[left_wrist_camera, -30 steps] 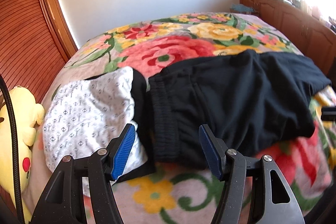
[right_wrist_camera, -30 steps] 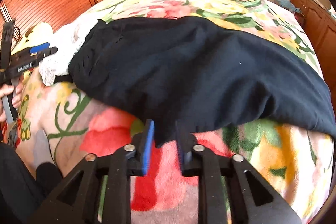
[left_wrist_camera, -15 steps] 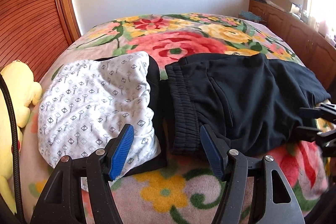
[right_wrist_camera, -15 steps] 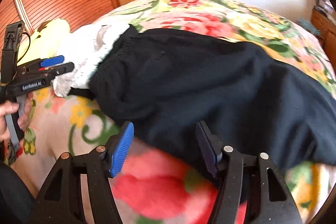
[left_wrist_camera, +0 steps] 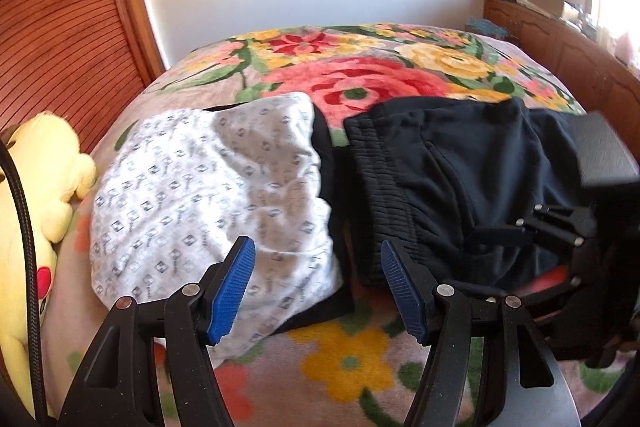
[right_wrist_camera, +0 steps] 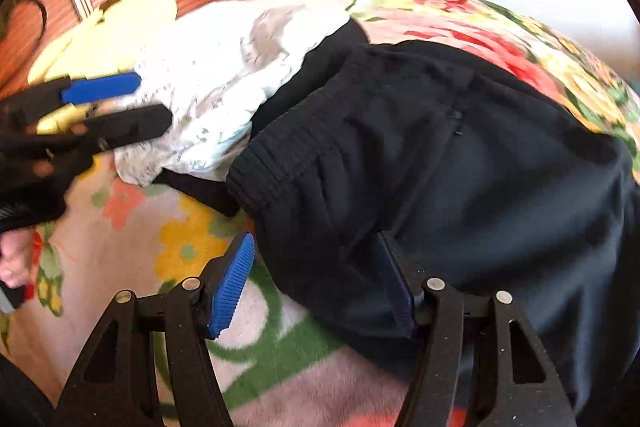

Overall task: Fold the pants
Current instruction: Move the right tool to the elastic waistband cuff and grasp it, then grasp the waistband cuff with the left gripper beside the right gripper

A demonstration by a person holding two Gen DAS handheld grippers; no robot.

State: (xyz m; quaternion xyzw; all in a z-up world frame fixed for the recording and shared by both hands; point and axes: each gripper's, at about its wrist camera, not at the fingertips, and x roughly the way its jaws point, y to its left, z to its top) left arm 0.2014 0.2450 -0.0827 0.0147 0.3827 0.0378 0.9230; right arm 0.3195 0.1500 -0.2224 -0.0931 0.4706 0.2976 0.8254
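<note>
- The black pants [left_wrist_camera: 460,179] lie flat on the bed's floral blanket [left_wrist_camera: 344,359], long axis running across the bed.
- Their ribbed waistband [left_wrist_camera: 372,195] points toward the patterned white garment [left_wrist_camera: 208,195] on your left side; the legs run off to your right, out of the left wrist view behind your other tool.
- In the right wrist view the waistband [right_wrist_camera: 280,167] sits at the left end of the pants [right_wrist_camera: 460,163], and the fabric stretches away to the right edge.
- The waistband lies just beside the white garment, a strip of darker cloth between them.
- Your left claw [left_wrist_camera: 316,291] stands open with nothing between its blue pads [left_wrist_camera: 232,291], hovering over the gap between the white garment and the waistband.
- Your right claw [right_wrist_camera: 316,283] stands open at the near edge of the pants, close to the waistband corner; its right finger lies over the black fabric, its left over the blanket. The pads do not press on the cloth.
- A yellow plush toy [left_wrist_camera: 36,187] lies at the bed's left edge, by the wooden panel [left_wrist_camera: 60,35].
</note>
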